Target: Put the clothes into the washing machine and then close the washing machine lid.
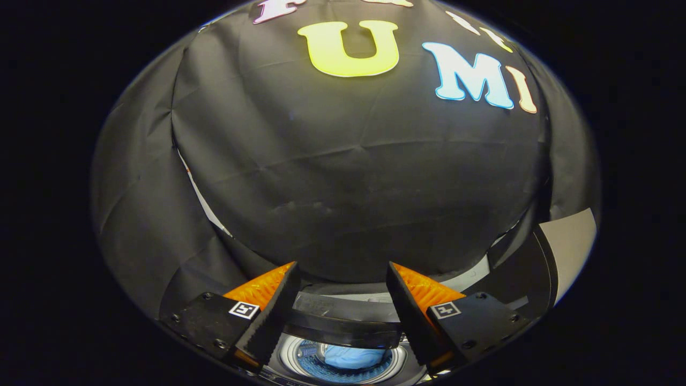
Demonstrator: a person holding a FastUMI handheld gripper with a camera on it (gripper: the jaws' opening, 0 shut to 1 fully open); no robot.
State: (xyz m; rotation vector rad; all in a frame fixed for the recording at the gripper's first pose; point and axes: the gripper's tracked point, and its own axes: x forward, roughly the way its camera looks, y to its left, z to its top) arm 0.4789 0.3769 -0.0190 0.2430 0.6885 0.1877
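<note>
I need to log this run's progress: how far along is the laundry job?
Done: blue clothes lie inside the washing machine's drum. In hand: nothing; the gripper is open above the machine. Left: closing the lid, which stands raised to one side.

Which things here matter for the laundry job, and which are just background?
Job:
- blue clothes, already in the drum
- washing machine drum
- washing machine lid, raised, between the fingers
- gripper, open, holding nothing

Background:
- black cloth wall

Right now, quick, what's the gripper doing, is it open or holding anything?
Gripper: open, jaws wide apart and holding nothing, above the washing machine drum with the blue clothes already inside.
</note>
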